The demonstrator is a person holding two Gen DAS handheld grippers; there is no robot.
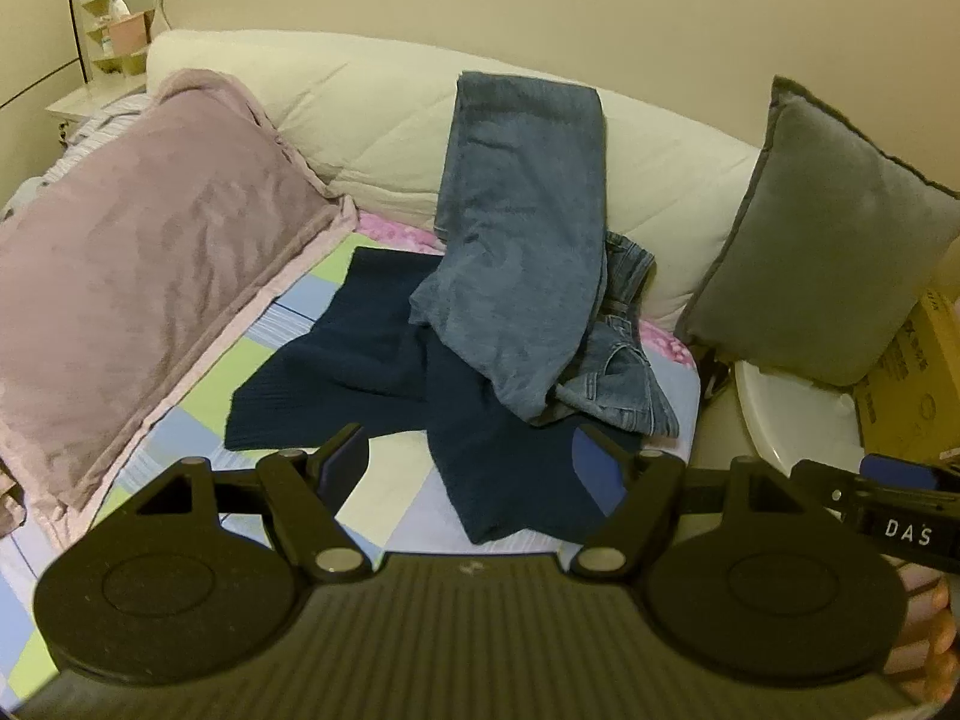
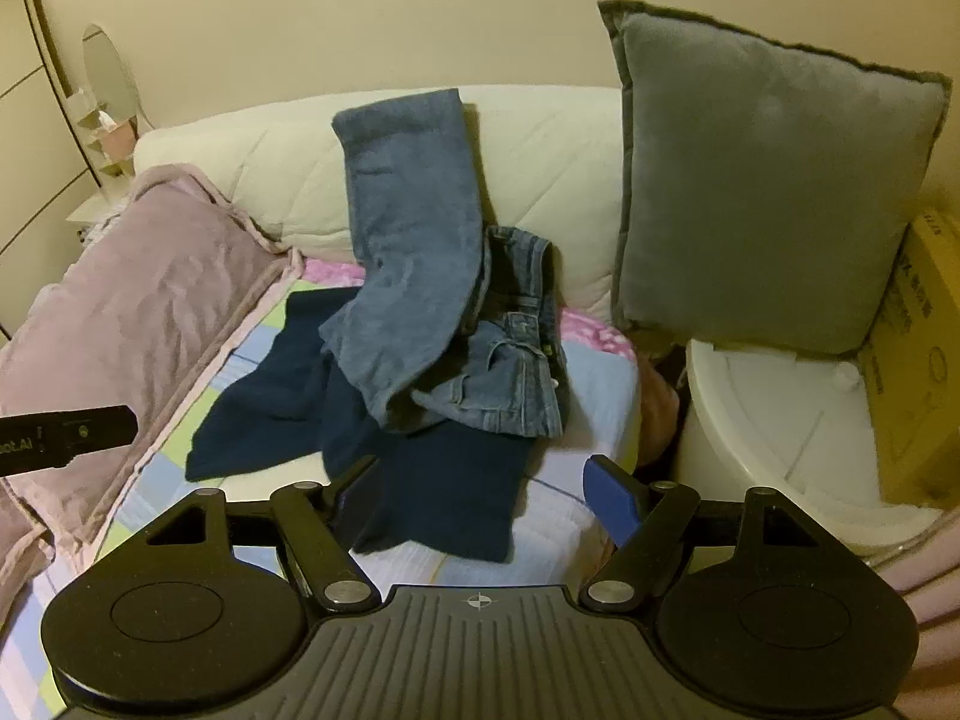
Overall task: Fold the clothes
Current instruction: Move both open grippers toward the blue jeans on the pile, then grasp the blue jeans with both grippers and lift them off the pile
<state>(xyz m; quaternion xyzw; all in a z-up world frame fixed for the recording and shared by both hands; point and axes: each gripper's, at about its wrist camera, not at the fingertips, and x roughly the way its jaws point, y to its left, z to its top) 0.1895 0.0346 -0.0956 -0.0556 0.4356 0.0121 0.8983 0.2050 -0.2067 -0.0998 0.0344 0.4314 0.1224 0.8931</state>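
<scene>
A pair of blue jeans [image 1: 522,252] lies crumpled on the bed, one leg draped up over the cream headboard cushion [image 1: 336,114]. Under it a dark navy garment [image 1: 384,360] is spread on the patchwork bedsheet [image 1: 198,384]. My left gripper [image 1: 468,462] hovers open above the near edge of the navy garment, holding nothing. The right wrist view has the same jeans [image 2: 420,276] and navy garment [image 2: 444,498]. My right gripper [image 2: 480,492] is open just over the garment's near end, empty. The left gripper's side [image 2: 66,435] pokes in at the left.
A mauve pillow [image 1: 138,252] fills the bed's left side. A grey cushion [image 2: 762,192] leans at the right above a white round tub [image 2: 780,432], beside a cardboard box [image 2: 918,360]. A dresser with a mirror [image 1: 120,6] stands at the far left.
</scene>
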